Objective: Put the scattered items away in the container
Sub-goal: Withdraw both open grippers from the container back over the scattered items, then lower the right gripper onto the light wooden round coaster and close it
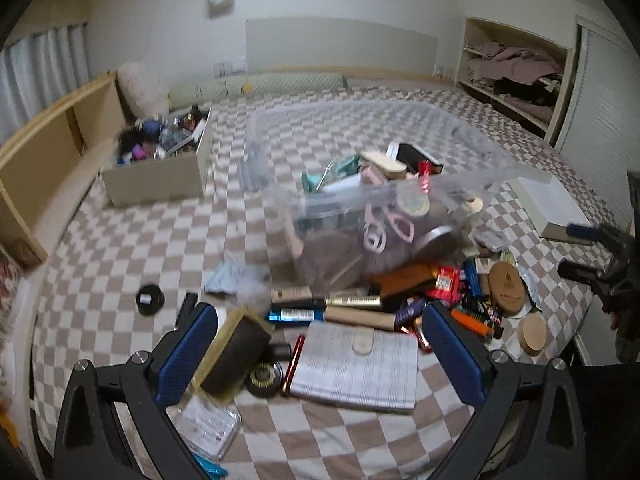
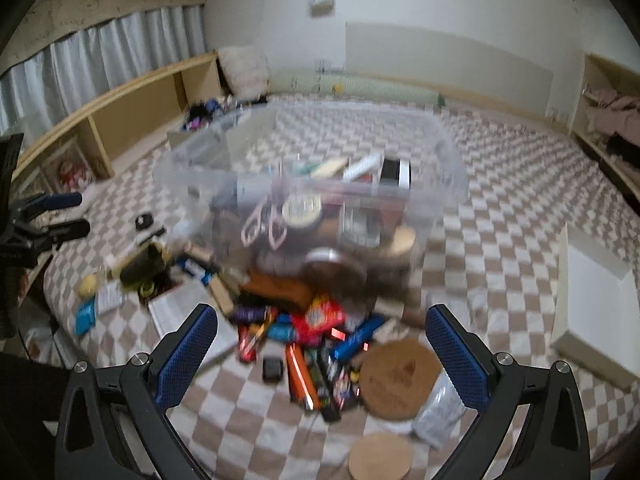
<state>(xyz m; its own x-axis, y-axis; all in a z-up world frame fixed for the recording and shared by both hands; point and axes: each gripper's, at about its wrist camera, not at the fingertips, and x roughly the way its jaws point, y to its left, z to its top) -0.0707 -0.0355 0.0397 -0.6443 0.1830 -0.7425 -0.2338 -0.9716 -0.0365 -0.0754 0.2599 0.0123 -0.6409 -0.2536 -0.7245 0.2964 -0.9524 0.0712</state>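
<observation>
your way to the clear container (image 2: 308, 184) is blocked low by the heap of small items (image 2: 304, 332) packed against its near wall; open checkered bed (image 2: 500, 200) lies to its right, the white box (image 2: 592, 300) beyond.

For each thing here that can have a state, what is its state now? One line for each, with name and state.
Left gripper: open, holding nothing.
Right gripper: open, holding nothing.
Clear container: no lid on it, partly filled.
Pink scissors: inside the container, blades hidden.
Plaid wallet: flap shut, lying flat on the checkered cover.
Cream box: open on top, full of items.
Large round cork lid: lying flat outside the container.
</observation>
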